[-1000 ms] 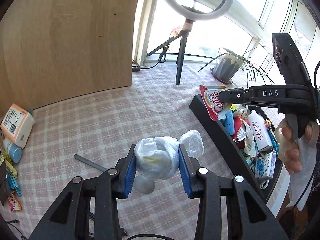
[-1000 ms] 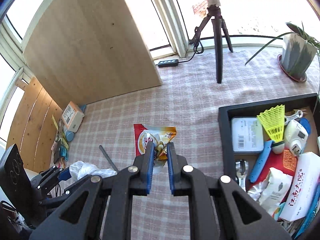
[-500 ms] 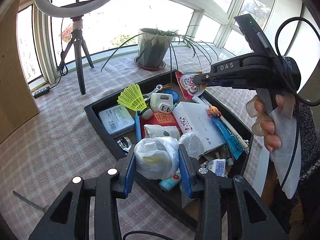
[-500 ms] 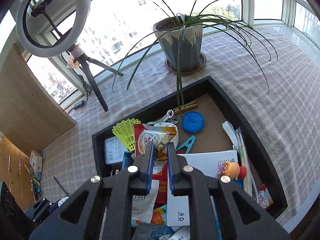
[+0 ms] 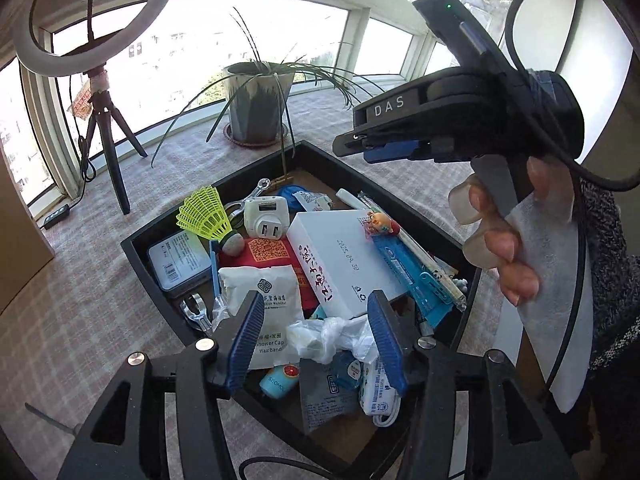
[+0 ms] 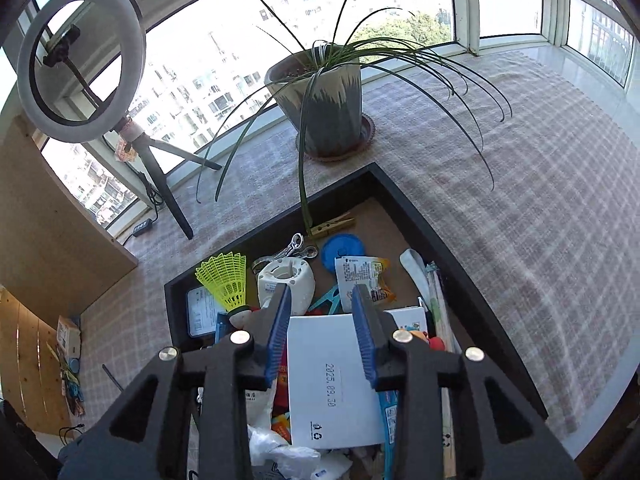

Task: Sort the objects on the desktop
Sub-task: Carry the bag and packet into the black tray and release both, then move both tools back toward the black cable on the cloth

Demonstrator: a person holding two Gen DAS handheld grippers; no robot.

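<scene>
Checked tablecloth [image 6: 520, 208] bare around the crammed black tray [image 6: 420, 220], both tools [image 5: 316, 340] [image 6: 320, 332] just opened, empty, above it.

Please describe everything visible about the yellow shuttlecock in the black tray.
The shuttlecock has a bright yellow plastic mesh skirt and a rounded grey-white tip with a dark band. It lies tilted in the black tray, skirt up and away, tip resting on the red packet, beside the white plug adapter.
</scene>
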